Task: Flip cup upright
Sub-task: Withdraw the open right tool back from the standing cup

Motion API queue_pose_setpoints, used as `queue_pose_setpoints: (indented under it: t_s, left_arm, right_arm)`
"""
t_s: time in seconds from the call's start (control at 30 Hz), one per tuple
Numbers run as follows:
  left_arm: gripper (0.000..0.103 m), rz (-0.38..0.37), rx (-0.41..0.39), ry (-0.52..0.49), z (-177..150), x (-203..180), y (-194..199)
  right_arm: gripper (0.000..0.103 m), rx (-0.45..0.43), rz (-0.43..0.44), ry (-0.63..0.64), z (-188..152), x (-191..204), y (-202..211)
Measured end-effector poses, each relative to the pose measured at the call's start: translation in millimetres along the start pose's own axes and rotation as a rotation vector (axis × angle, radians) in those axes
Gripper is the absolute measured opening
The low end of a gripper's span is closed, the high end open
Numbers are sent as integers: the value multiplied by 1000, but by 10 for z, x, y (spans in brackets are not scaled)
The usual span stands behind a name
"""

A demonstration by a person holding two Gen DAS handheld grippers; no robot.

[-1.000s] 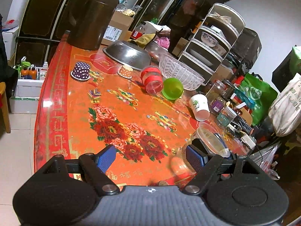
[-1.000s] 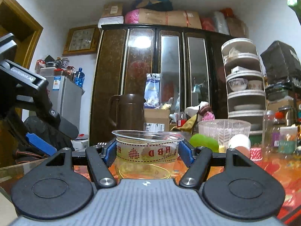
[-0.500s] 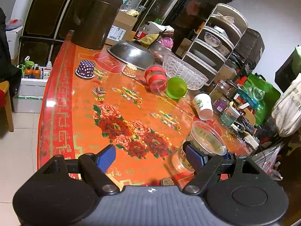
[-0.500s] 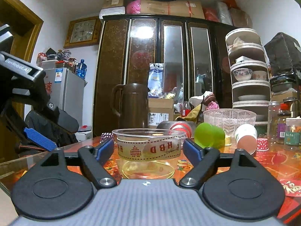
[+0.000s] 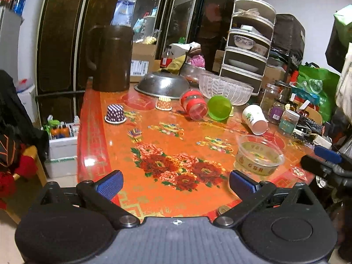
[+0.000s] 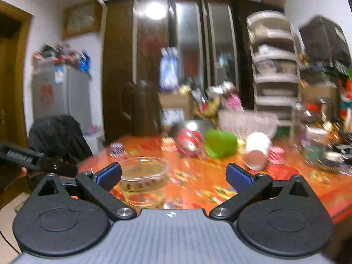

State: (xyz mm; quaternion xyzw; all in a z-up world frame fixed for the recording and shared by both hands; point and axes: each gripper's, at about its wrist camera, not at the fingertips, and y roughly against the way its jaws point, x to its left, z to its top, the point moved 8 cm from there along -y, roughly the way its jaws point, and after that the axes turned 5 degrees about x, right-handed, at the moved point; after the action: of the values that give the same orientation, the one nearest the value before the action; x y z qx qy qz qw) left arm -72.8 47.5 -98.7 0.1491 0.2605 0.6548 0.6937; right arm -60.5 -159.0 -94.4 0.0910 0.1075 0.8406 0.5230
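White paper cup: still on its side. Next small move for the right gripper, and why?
Probably swing the right gripper toward the white paper cup and line it up. Its jaws are open and empty, the clear bowl already stands upright, and the paper cup lies tipped with its mouth facing the camera.

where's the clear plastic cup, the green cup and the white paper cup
clear plastic cup (image 5: pixel 259 157): left wrist view, on its printed side wall
green cup (image 5: pixel 219 107): left wrist view, on its rounded side
white paper cup (image 5: pixel 253 115): left wrist view, on its side wall
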Motion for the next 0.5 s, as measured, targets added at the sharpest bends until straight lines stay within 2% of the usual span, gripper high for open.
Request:
queue_pose_setpoints:
  t_s: [0.07,0.13,0.23,0.33,0.5]
  left_arm:
    - [103,1,1,-14,17,-61,131]
    - [103,-3,10,-23,18,-147,243]
    - [103,-25,21,-46,20,-333,379]
    - [103,-37,38,-48,28,-459,426]
    - [103,-81,42,-49,49,-623,449]
  right_arm:
    - [102,77,14,-24,89,-26,97]
    - [102,139,-16,-35,132,-32,190]
    - [102,156,-29,-43,176,-15,374]
    - [102,144,-27,-122,207,-120,514]
    - [102,154,-20,-169,204,-293,514]
